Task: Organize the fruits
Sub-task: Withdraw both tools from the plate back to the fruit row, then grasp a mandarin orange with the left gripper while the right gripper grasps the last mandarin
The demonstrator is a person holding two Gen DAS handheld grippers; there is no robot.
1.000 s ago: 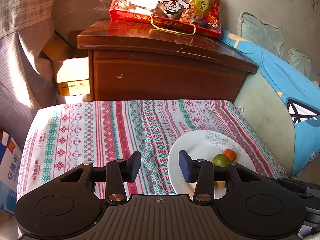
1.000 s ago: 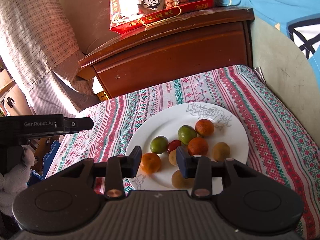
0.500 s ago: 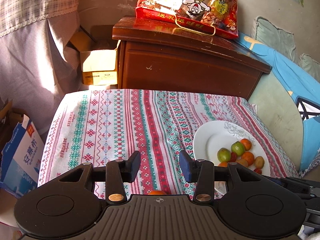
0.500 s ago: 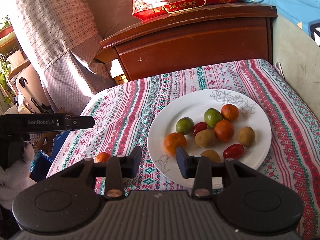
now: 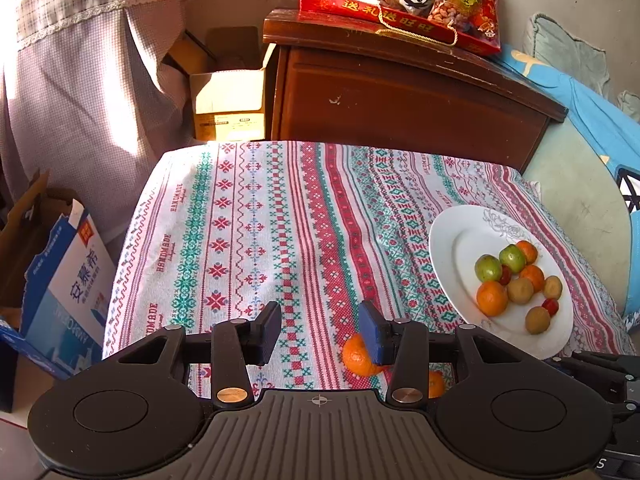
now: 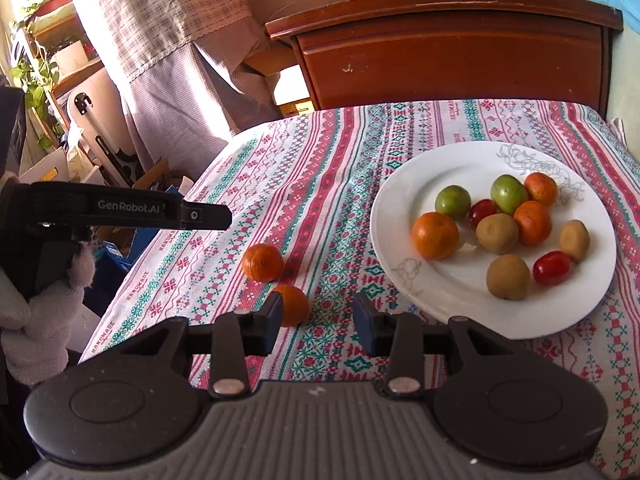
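round tangerines (image 6: 263,262) on cloth (image 6: 320,152), axis seemingly unclear

Left claw (image 5: 320,330) agape, right claw (image 6: 318,322) agape

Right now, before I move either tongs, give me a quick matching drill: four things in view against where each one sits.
Things:
1. white plate
2. two loose oranges
3. red snack bag
4. blue-and-white carton

Places:
A. on the wooden cabinet
B. on the floor left of the table
C. on the striped tablecloth, off the plate
D. right side of the table, holding mixed fruit

Pairs: 1-D, 2-C, 3-A, 4-B
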